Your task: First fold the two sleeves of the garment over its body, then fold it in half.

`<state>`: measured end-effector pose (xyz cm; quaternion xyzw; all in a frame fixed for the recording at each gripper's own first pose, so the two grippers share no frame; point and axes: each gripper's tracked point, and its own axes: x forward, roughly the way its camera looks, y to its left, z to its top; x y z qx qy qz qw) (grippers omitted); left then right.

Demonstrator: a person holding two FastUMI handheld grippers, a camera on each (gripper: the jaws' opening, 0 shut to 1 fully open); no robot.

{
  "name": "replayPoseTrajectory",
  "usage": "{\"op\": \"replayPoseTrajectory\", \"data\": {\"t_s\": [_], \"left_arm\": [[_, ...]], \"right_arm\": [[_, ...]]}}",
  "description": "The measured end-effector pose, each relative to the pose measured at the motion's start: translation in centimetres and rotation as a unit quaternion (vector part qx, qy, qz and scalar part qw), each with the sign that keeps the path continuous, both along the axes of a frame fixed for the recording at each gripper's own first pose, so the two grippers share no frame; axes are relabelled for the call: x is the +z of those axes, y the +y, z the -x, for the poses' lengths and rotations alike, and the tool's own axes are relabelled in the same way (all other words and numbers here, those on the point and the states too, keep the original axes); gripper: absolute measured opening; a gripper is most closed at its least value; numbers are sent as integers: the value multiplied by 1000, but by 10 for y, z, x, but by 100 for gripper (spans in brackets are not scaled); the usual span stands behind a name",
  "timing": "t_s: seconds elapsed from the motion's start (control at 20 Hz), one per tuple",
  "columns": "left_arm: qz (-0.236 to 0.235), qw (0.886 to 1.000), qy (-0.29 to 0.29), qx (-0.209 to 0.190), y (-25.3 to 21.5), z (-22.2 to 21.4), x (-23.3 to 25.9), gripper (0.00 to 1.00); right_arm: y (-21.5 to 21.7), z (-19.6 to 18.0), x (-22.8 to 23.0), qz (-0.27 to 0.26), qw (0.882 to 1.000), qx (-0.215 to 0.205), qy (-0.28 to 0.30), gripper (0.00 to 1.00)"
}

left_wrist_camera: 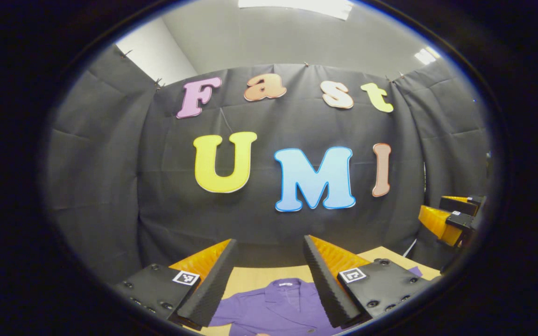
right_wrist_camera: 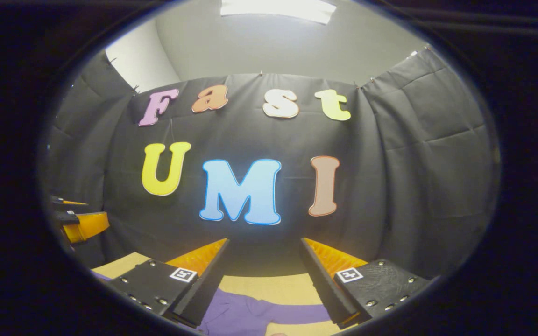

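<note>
A purple garment (left_wrist_camera: 276, 308) with a collar lies flat on the wooden table (left_wrist_camera: 255, 276), low in the left gripper view. My left gripper (left_wrist_camera: 269, 245) hangs open above it, holding nothing. In the right gripper view, one purple sleeve (right_wrist_camera: 259, 313) stretches across the table (right_wrist_camera: 269, 285) beneath my right gripper (right_wrist_camera: 264, 245), which is open and empty too. The right gripper (left_wrist_camera: 451, 217) also appears at the far right of the left gripper view. The left gripper (right_wrist_camera: 80, 217) also appears at the far left of the right gripper view.
The booth's black cloth wall (left_wrist_camera: 269, 186) stands close behind the table's far edge. A pale ceiling with a light panel (right_wrist_camera: 278, 9) is overhead.
</note>
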<state>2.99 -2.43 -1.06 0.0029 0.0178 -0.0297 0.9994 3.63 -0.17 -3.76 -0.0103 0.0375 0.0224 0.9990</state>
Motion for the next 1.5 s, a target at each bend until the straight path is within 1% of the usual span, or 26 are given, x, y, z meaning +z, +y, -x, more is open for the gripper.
{"op": "replayPoseTrajectory", "data": {"t_s": [0.05, 0.1, 0.15, 0.2, 0.25, 0.3, 0.55, 0.8, 1.15, 1.35, 1.5], "left_arm": [[0, 1000, 1, 0, -1, -2, 0, 93], [-1, 1000, 2, 1, -2, -2, 0, 93], [-2, 1000, 3, 2, -3, -5, -1, 93], [-3, 1000, 3, 2, -3, -4, -1, 93], [-4, 1000, 4, 3, -3, -5, -1, 93], [-5, 1000, 4, 4, -3, -6, -1, 93], [-13, 1000, 9, 11, -4, -8, -3, 93], [-16, 999, 20, 26, -1, -8, -10, 93], [-18, 998, 32, 57, 7, -5, -18, 93], [-19, 997, 45, 66, 1, -5, -27, 93], [-20, 996, 52, 68, -6, -5, -32, 93]], "right_arm": [[-5, -2, -6, 2, 1000, -4, 4, 93], [-9, -4, -10, 6, 1000, -7, 8, 96], [-15, -5, -17, 8, 1000, -11, 14, 96], [-21, -7, -24, 10, 1000, -15, 21, 93], [-28, -10, -33, 12, 999, -19, 29, 96], [-35, -12, -41, 14, 999, -23, 36, 93], [-75, -27, -93, 38, 995, -46, 78, 93], [-121, -41, -150, 32, 988, -78, 131, 93], [-186, -52, -239, 46, 970, -124, 203, 93], [-216, -49, -292, 28, 955, -147, 256, 93], [-238, -44, -329, 31, 943, -163, 289, 93]]}}
